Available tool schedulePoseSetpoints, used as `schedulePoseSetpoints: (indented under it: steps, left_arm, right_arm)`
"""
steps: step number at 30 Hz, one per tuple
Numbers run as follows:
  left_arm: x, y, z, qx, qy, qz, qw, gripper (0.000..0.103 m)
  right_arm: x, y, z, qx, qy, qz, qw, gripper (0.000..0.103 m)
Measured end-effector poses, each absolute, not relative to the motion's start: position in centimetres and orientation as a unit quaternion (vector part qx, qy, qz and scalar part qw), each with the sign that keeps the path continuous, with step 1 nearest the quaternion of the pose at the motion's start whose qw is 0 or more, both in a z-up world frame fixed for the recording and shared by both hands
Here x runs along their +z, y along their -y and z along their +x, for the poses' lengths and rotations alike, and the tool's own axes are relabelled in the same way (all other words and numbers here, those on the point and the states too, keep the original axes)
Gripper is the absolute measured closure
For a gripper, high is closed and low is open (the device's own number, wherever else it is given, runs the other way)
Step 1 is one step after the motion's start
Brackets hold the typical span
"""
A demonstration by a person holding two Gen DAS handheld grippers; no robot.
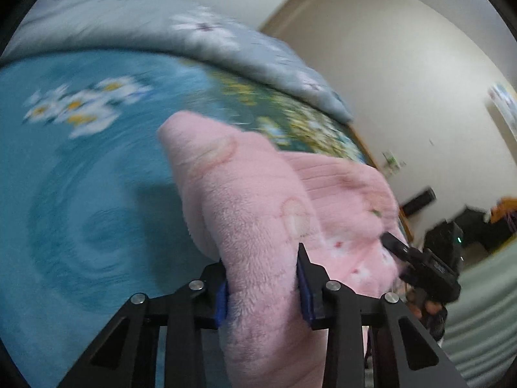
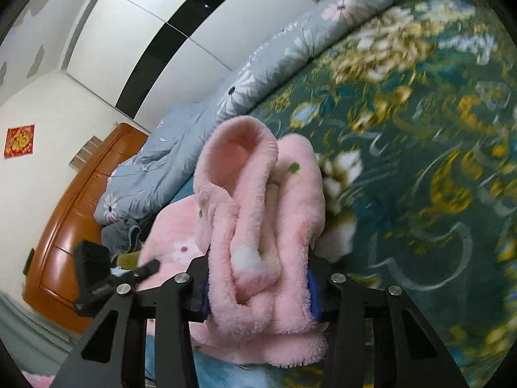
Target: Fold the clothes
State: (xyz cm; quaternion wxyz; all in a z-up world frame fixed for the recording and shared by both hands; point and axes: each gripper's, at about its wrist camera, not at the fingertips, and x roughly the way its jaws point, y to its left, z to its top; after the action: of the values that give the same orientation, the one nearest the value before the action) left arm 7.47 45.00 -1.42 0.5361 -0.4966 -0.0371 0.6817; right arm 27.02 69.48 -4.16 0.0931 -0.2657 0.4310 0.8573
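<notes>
Black angular fingers, blue pads, silver screws.

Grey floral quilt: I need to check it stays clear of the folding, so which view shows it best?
The right wrist view: the grey floral quilt runs long and fairly sharp behind the pink fleece garment. The left wrist view shows it only motion-blurred along the top.

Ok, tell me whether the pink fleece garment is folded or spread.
Neither: bunched. The pink fleece garment hangs in thick folds, clamped by the left gripper and right gripper.
</notes>
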Motion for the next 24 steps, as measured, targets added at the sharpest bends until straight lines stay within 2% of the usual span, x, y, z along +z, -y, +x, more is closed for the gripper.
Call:
schedulePoseSetpoints:
  steps: [8, 19, 22, 24]
  left_arm:
    - [0.8, -57.9, 13.8, 0.631, -0.004, -0.481, 0.608, 0.066]
    - [-1.4, -72.1, 19.9, 0.594, 0.026, -0.458, 0.661, 0.066]
    - [-4.1, -73.7, 20.5, 0.584, 0.008, -0.482, 0.653, 0.066]
    - [-5.8, -73.9, 19.9, 0.579, 0.006, -0.504, 0.641, 0.066]
  right_arm:
    - [-1.3, -77.5, 35.6, 0.861, -0.407, -0.263, 0.155, 0.058]
    - [4.0, -92.2, 43.2, 0.871, -0.33, -0.259, 0.257, 0.057]
    - [1.9, -94.3, 44.0, 0.857, -0.343, -0.262, 0.282, 0.057]
    - [-1.7, -95.4, 44.4, 0.837, -0.375, -0.272, 0.291, 0.057]
